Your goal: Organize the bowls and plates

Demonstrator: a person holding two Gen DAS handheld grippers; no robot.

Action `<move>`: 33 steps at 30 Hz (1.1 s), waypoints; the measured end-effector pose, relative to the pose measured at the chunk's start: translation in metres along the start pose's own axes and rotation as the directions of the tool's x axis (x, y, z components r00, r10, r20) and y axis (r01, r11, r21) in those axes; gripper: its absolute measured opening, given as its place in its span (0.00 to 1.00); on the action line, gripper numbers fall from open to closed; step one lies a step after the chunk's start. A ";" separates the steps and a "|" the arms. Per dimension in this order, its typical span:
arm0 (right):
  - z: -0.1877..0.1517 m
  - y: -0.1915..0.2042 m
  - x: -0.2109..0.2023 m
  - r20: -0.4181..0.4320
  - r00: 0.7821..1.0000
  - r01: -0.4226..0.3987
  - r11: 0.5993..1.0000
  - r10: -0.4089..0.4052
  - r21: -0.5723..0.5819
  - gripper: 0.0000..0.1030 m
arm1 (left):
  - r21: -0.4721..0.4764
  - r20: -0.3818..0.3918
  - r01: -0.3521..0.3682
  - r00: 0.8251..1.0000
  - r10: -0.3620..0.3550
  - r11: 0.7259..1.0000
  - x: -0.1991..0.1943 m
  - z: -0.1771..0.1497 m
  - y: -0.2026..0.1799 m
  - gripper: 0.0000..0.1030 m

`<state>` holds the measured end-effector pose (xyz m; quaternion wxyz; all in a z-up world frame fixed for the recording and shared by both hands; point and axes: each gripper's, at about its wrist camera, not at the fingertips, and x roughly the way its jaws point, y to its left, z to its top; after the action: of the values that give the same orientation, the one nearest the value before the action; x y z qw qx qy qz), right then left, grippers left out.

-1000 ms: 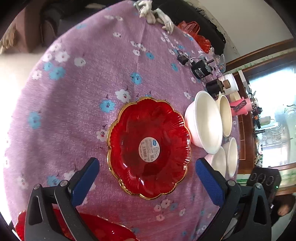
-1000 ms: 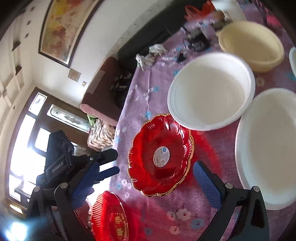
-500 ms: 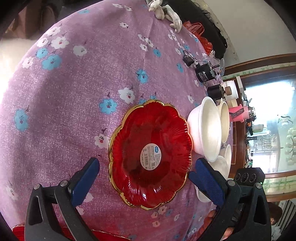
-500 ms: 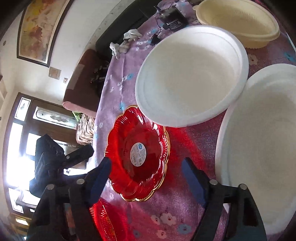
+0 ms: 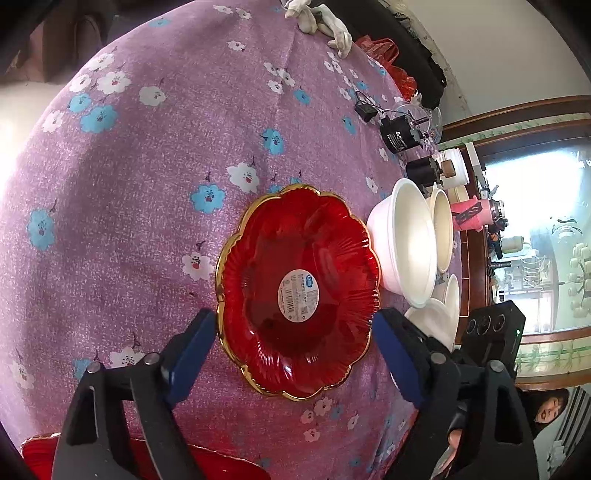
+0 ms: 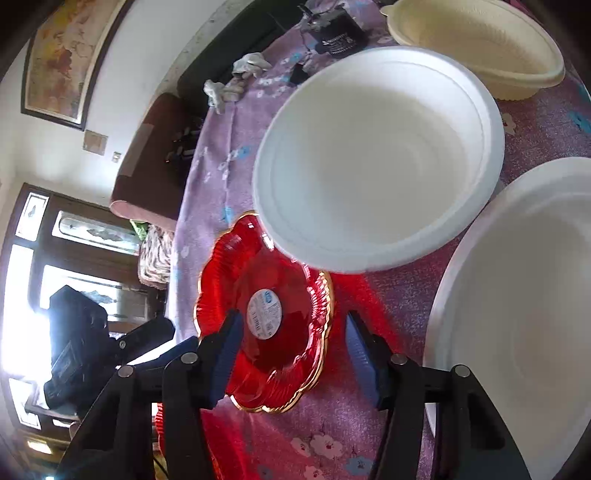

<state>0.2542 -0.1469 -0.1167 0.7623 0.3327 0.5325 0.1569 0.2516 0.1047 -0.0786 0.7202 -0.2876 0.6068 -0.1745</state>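
A red scalloped plate with a gold rim and a round sticker lies on the purple flowered tablecloth. My left gripper is open, its blue fingers either side of the plate's near edge. White foam bowls and a cream bowl stand right of the plate. In the right wrist view my right gripper is open and empty over the same red plate, with a white bowl, a second white bowl and the cream bowl beyond.
Another red plate lies at the near edge under my left gripper. Black chargers, a glass jar and a red bag sit at the table's far side. White gloves lie at the far edge.
Both grippers have moved closer to the red plate. The right gripper's fingers have narrowed from wide open and now frame the plate. The left fingers have also drawn closer together.
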 end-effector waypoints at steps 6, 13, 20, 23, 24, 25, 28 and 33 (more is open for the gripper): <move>0.005 0.001 0.002 0.033 0.998 0.046 0.999 -0.045 -0.016 0.25 | -0.005 -0.011 -0.014 1.000 0.014 1.000 0.007 0.001 0.001 0.82; 0.006 0.000 0.003 0.049 0.995 0.094 0.995 -0.091 -0.045 0.07 | -0.008 -0.007 -0.042 0.999 0.042 0.999 0.007 0.002 0.005 0.62; 0.005 0.000 0.001 0.065 0.992 0.109 0.992 -0.105 -0.056 0.06 | -0.022 0.004 -0.120 0.993 0.120 0.993 0.004 0.002 0.015 0.25; 0.005 0.000 0.001 0.068 0.992 0.113 0.992 -0.109 -0.057 0.06 | -0.004 0.015 -0.177 0.984 0.177 0.984 0.005 0.000 0.015 0.11; 0.005 0.000 0.001 0.069 0.992 0.114 0.992 -0.110 -0.058 0.06 | 0.005 0.019 -0.194 0.981 0.194 0.981 0.005 -0.001 0.015 0.07; 0.005 0.000 0.000 0.071 0.991 0.116 0.992 -0.111 -0.059 0.06 | 0.012 0.022 -0.208 0.978 0.208 0.978 0.005 -0.002 0.015 0.05; 0.004 0.000 0.001 0.072 0.991 0.117 0.991 -0.113 -0.060 0.06 | 0.022 0.027 -0.216 0.976 0.216 0.976 0.004 -0.003 0.014 0.05; 0.003 0.001 0.001 0.073 0.991 0.119 0.991 -0.115 -0.058 0.06 | 0.049 0.053 -0.245 0.969 0.242 0.968 0.000 -0.008 0.007 0.05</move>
<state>0.2572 -0.1469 -0.1159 0.7984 0.2822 0.5189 0.1169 0.2436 0.1086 -0.0841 0.7577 -0.1949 0.6156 -0.0949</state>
